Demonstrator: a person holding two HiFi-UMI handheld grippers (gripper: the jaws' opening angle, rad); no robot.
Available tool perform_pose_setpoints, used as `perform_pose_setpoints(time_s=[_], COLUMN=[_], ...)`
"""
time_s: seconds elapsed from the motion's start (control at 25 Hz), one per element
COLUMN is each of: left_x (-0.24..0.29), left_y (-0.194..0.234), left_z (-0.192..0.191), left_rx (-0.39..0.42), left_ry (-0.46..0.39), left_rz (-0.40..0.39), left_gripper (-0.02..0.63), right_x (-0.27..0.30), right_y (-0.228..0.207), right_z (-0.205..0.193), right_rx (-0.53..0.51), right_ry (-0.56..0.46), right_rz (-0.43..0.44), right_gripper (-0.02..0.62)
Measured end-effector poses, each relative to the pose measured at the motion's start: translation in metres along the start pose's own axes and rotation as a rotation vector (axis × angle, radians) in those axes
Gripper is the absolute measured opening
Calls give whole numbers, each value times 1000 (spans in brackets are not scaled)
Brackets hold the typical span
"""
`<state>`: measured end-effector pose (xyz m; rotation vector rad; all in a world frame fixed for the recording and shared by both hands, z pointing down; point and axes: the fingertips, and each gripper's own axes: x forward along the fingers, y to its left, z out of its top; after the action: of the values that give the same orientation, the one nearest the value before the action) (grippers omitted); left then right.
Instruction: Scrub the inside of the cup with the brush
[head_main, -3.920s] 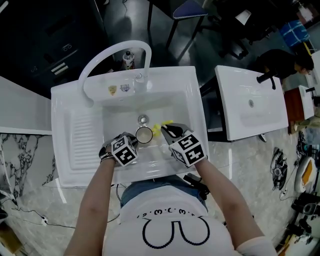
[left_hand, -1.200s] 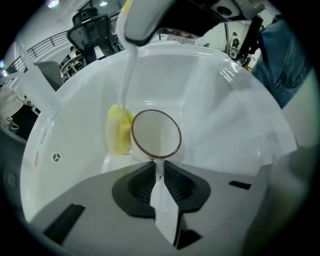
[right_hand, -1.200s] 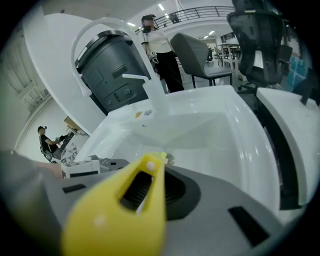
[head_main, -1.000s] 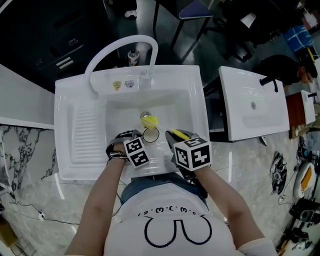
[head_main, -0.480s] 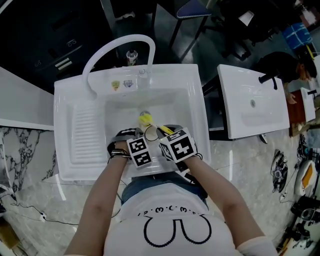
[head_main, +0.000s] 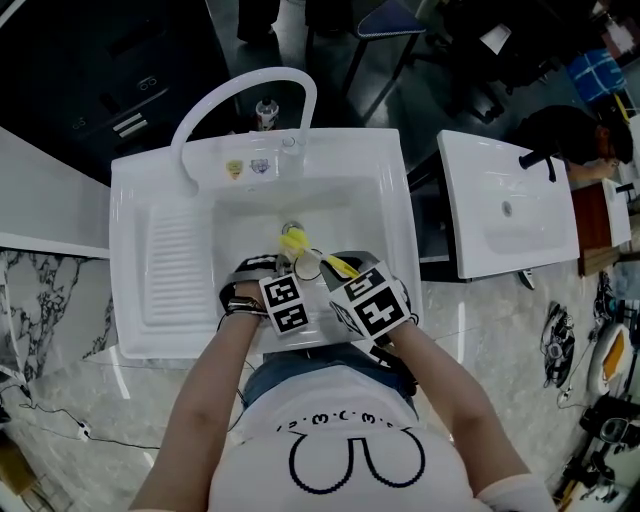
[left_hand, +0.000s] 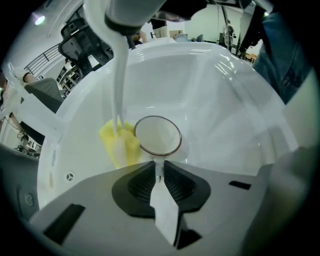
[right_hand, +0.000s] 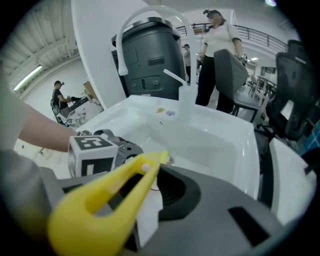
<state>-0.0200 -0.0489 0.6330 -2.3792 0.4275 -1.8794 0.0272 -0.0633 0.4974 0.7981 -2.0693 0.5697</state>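
A: Tongs status?
B: Left tongs (left_hand: 159, 167) are pinched on the cup (left_hand: 157, 136). The near wall sits between the pads, which are almost together. Right tongs (right_hand: 146, 189) are clamped on the brush (right_hand: 107, 200), gripping its yellow handle.

A: Cup location?
B: Down in the sink (head_main: 385, 215) basin, on my side of the drain (head_main: 291, 228), just ahead of both tongs.

A: Anything one camera has that the others miss?
B: Left gripper view gives the cup mouth: full round rim facing the lens, pale inside. It also shows the yellow brush head (left_hand: 119, 144) outside the cup, against its left side, with a thin white stem (left_hand: 118, 85) rising from it. The handle is out of that frame.
B: Right gripper view is the reverse. The handle fills the foreground, loop end nearest the lens, with my left tongs behind it. The faucet (right_hand: 186, 97) and people (right_hand: 222, 40) stand beyond the sink. I can't make out the cup there.
B: Head view is the only one with both tongs and the brush end to end.

A: Which way do things point?
B: Brush long axis runs diagonally in the head view, handle at my right tongs, head end up-left toward the drain, passing the cup's far rim. Cup mouth faces up; exact tilt I can't tell.
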Motion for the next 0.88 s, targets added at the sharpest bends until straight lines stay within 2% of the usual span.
perform_pose_setpoints(time_s=[0.12, 0.28, 0.64, 0.88], left_x=[0, 0, -3, -4], left_y=[1, -1, -5, -1], left_z=[5, 7, 11, 9], left_rx=[26, 99, 301, 352], left_ry=[-10, 0, 42, 65], left_rz=[28, 59, 103, 126], left_gripper=[64, 64, 64, 64], right_x=[-20, -21, 20, 53], right_y=[7, 14, 6, 3], right_z=[-4, -6, -9, -5], right_rx=[-70, -103, -31, -45], right_ry=[4, 22, 92, 149], right_rz=[-4, -1, 59, 68], right_gripper=[40, 40, 40, 38])
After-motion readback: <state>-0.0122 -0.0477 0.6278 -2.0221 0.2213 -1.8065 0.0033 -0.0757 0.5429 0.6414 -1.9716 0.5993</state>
